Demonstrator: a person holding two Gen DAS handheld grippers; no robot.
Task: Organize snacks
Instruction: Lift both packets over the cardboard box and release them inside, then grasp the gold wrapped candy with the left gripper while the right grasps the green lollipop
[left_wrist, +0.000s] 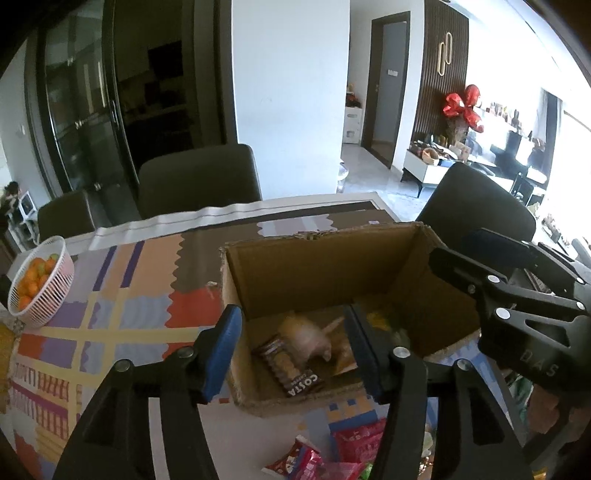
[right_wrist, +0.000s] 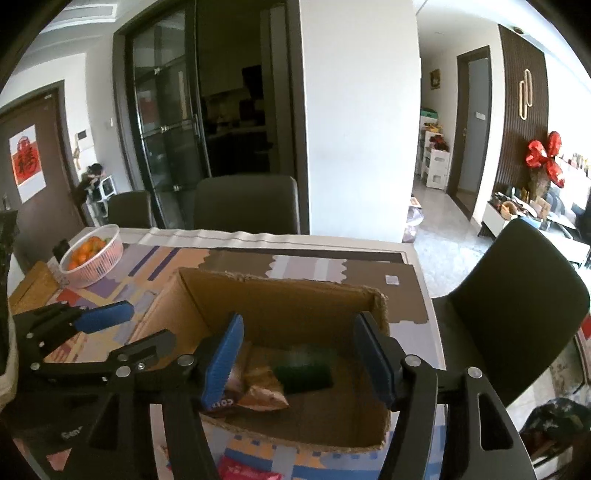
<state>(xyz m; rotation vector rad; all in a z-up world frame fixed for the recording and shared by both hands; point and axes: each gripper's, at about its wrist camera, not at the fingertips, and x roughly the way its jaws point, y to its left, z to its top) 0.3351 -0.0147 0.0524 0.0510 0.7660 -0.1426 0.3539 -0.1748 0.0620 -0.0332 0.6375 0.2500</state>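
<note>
An open cardboard box (left_wrist: 317, 266) stands on the patterned table and holds several snacks. In the left wrist view a blurred pale packet (left_wrist: 306, 338) is in the air between the open fingers of my left gripper (left_wrist: 295, 343), above a dark Costa biscuit pack (left_wrist: 291, 369). In the right wrist view my right gripper (right_wrist: 299, 354) is open over the box (right_wrist: 280, 295), with a blurred dark green packet (right_wrist: 303, 373) below it beside a brown wrapper (right_wrist: 264, 391). Each gripper also shows in the other's view: the right one (left_wrist: 517, 295), the left one (right_wrist: 92, 332).
Red snack packets (left_wrist: 332, 450) lie on the table in front of the box. A white basket of oranges (left_wrist: 40, 284) stands at the table's left edge. Dark chairs (left_wrist: 199, 181) stand behind and to the right (right_wrist: 517, 295) of the table.
</note>
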